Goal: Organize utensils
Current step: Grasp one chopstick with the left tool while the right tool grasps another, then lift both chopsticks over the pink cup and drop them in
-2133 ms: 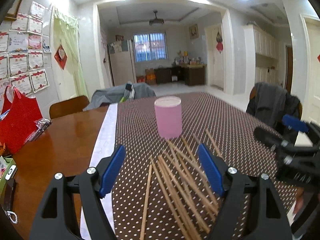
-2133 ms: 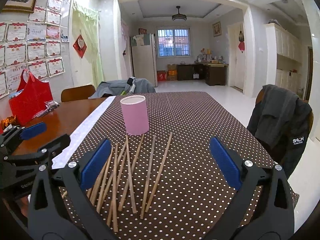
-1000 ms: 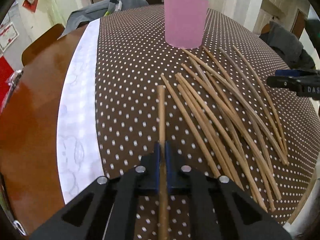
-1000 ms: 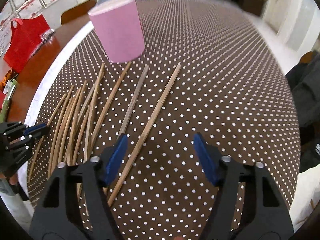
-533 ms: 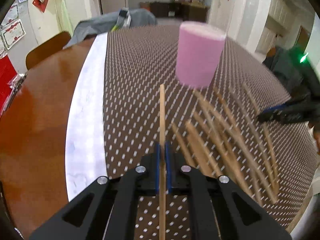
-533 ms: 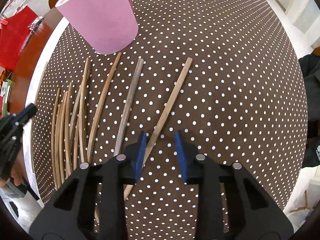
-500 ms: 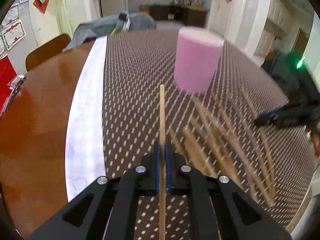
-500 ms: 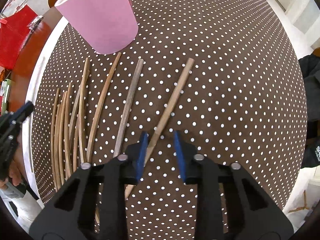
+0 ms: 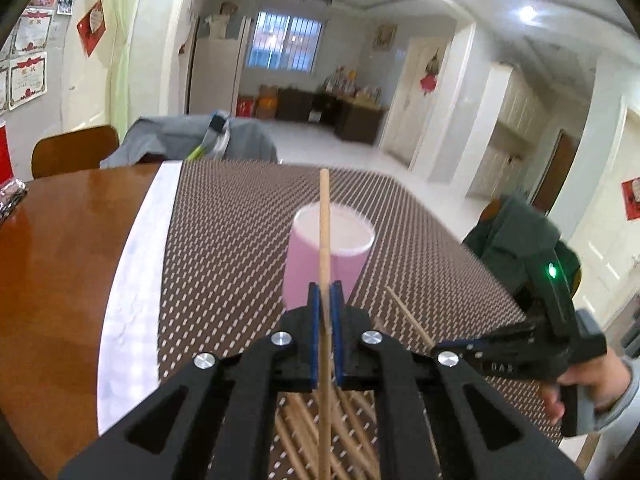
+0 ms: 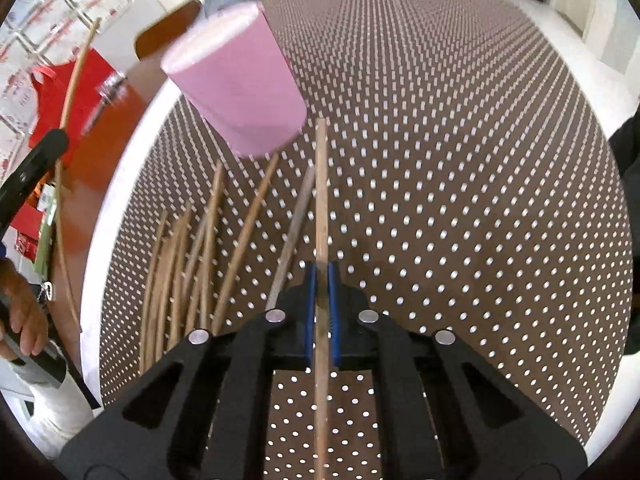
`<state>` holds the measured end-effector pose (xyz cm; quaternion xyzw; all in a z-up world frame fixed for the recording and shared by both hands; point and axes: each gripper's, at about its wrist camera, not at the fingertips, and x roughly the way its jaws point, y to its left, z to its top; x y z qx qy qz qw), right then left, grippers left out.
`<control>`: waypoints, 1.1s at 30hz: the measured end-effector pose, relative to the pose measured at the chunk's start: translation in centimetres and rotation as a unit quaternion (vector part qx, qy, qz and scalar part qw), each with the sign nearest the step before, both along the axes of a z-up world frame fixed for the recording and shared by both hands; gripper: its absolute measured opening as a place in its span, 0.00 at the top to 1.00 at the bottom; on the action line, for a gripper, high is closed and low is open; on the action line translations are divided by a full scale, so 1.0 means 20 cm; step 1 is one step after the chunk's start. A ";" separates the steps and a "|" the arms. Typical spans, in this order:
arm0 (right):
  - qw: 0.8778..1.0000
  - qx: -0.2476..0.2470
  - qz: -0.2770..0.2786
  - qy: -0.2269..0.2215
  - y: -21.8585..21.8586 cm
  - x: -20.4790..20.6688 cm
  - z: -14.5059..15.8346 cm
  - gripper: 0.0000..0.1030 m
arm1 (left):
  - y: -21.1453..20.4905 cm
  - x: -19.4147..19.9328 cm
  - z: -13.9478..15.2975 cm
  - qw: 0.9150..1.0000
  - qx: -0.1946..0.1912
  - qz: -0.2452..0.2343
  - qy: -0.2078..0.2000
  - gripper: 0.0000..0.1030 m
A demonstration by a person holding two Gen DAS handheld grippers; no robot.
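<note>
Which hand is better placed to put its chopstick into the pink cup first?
Left. The left gripper holds its chopstick raised, aligned with the pink cup.

Bright indoor light from ceiling lamps (image 9: 527, 12) and window (image 9: 285, 46) | glare on wooden table (image 9: 60, 232) | motion blur | fisheye-bent, dark corners

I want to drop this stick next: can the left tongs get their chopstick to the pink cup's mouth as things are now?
Probably yes. The left tongs hold their chopstick lifted, the pink cup stands open just ahead, and nothing is between them.
</note>
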<state>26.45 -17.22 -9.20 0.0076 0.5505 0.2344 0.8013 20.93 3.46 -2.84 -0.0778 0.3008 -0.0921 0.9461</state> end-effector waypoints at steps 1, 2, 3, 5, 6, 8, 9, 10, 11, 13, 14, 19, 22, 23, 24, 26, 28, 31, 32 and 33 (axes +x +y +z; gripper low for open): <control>1.000 0.011 -0.005 -0.017 -0.02 -0.01 0.04 0.94 | -0.01 0.00 0.02 1.000 -0.006 -0.003 -0.011 0.94; 0.999 0.018 -0.007 -0.030 -0.04 -0.01 0.07 0.94 | -0.01 0.01 0.03 1.000 -0.010 -0.007 -0.019 0.94; 0.999 0.031 -0.009 -0.042 -0.05 -0.01 0.09 0.94 | -0.02 0.01 0.04 1.000 -0.013 -0.011 -0.024 0.94; 0.996 0.059 -0.018 -0.069 -0.09 -0.02 0.17 0.94 | -0.04 0.03 0.06 0.999 -0.026 -0.019 -0.032 0.94; 0.993 0.074 -0.019 -0.086 -0.10 -0.03 0.21 0.94 | -0.05 0.04 0.07 0.999 -0.031 -0.021 -0.037 0.94; 0.989 0.091 -0.022 -0.117 -0.11 -0.04 0.29 0.94 | -0.06 0.05 0.09 0.998 -0.037 -0.023 -0.050 0.94; 0.986 0.104 -0.022 -0.131 -0.11 -0.03 0.33 0.94 | -0.07 0.06 0.11 0.997 -0.040 -0.024 -0.060 0.94; 0.983 0.113 -0.023 -0.141 -0.12 -0.03 0.37 0.94 | -0.07 0.07 0.13 0.997 -0.042 -0.023 -0.068 0.94; 0.979 0.122 -0.027 -0.162 -0.12 -0.03 0.41 0.94 | -0.07 0.08 0.14 0.996 -0.045 -0.022 -0.076 0.94; 0.971 0.138 -0.032 -0.192 -0.12 -0.01 0.49 0.94 | -0.07 0.10 0.17 0.994 -0.055 -0.024 -0.094 0.94; 0.966 0.147 -0.037 -0.210 -0.07 -0.01 0.51 0.94 | -0.08 0.11 0.19 0.992 -0.058 -0.023 -0.106 0.94; 0.945 0.184 -0.052 -0.266 0.05 0.01 0.62 0.94 | -0.10 0.19 0.23 0.984 -0.072 -0.025 -0.163 0.94; 0.933 0.194 -0.061 -0.297 0.09 0.04 0.65 0.94 | -0.10 0.22 0.26 0.977 -0.073 -0.012 -0.198 0.94; 0.929 0.198 -0.065 -0.307 0.11 0.06 0.66 0.94 | -0.10 0.24 0.27 0.976 -0.075 -0.009 -0.204 0.94; 0.925 0.203 -0.070 -0.315 0.13 0.09 0.67 0.94 | -0.09 0.25 0.27 0.975 -0.076 -0.003 -0.210 0.94; 0.917 0.209 -0.080 -0.330 0.14 0.10 0.69 0.94 | -0.09 0.29 0.29 0.971 -0.073 0.011 -0.227 0.94; 0.908 0.213 -0.090 -0.350 0.16 0.12 0.70 0.94 | -0.08 0.32 0.31 0.967 -0.074 0.023 -0.245 0.94; 0.894 0.217 -0.104 -0.379 0.18 0.15 0.71 0.94 | -0.07 0.35 0.31 0.958 -0.076 0.038 -0.275 0.94; 0.891 0.220 -0.109 -0.382 0.19 0.17 0.71 0.94 | -0.07 0.37 0.31 0.955 -0.079 0.041 -0.283 0.94; 0.889 0.223 -0.113 -0.383 0.20 0.19 0.70 0.94 | -0.07 0.39 0.30 0.953 -0.081 0.045 -0.287 0.94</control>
